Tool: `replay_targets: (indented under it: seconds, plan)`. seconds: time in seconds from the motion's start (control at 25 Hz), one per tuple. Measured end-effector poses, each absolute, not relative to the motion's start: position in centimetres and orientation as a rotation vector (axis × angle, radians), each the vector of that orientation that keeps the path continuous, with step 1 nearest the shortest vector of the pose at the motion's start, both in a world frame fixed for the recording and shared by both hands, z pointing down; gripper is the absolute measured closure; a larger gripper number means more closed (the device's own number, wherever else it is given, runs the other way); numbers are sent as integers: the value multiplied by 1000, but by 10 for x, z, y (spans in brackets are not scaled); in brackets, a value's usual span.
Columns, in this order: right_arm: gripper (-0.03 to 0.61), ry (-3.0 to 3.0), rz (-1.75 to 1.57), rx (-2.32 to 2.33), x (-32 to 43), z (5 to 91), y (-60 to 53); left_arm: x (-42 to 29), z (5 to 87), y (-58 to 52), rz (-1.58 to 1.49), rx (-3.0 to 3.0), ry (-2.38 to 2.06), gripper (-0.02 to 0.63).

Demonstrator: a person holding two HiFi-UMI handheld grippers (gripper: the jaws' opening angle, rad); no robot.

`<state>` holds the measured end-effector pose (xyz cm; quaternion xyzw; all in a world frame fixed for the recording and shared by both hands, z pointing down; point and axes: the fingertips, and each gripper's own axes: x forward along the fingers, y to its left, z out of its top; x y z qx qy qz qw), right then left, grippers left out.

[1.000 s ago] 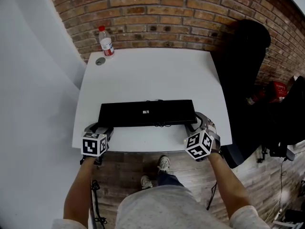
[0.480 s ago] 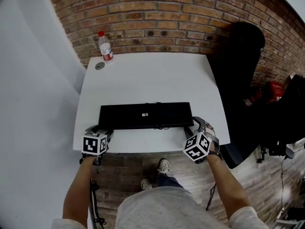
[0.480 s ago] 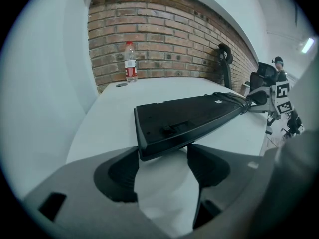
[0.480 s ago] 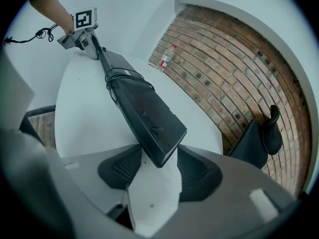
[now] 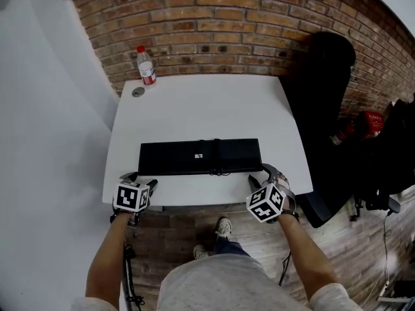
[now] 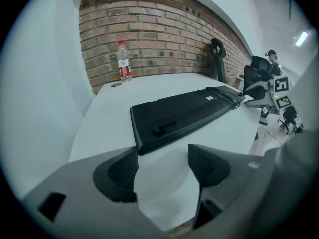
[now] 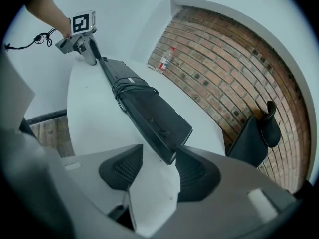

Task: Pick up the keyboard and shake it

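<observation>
A black keyboard [image 5: 200, 156] lies underside up on the white table [image 5: 207, 102], its cable bundled on its middle. My left gripper [image 5: 138, 179] stands open at the table's front left, just short of the keyboard's left end [image 6: 149, 133], with only bare table between its jaws [image 6: 162, 161]. At the front right is my right gripper [image 5: 262, 172], its jaws closing. The keyboard's right corner [image 7: 169, 153] pokes in at the right gripper's tips [image 7: 159, 161], and the pads do not press on it.
A plastic water bottle [image 5: 146, 65] and a small grey disc [image 5: 137, 91] stand at the table's back left, by the brick wall. A black chair [image 5: 324, 96] is at the table's right, with a red object [image 5: 369, 122] beyond it. The person's feet show under the front edge.
Both grippers have drawn back a little from the keyboard's ends toward the table's front edge. The keyboard rests flat on the table.
</observation>
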<state>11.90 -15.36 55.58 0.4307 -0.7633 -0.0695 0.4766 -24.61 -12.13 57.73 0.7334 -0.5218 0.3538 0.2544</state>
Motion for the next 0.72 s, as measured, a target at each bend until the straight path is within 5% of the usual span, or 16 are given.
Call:
replay_targets:
  seconds: [0.28,0.72]
  plan:
    - [407,-1946,-80,1134,101,535,-132,-237,563,-105,891,2031,-1434,319]
    - [474,-2158,42,1297,57,466,-103,-199,484,-94,640,2229,-1517,431]
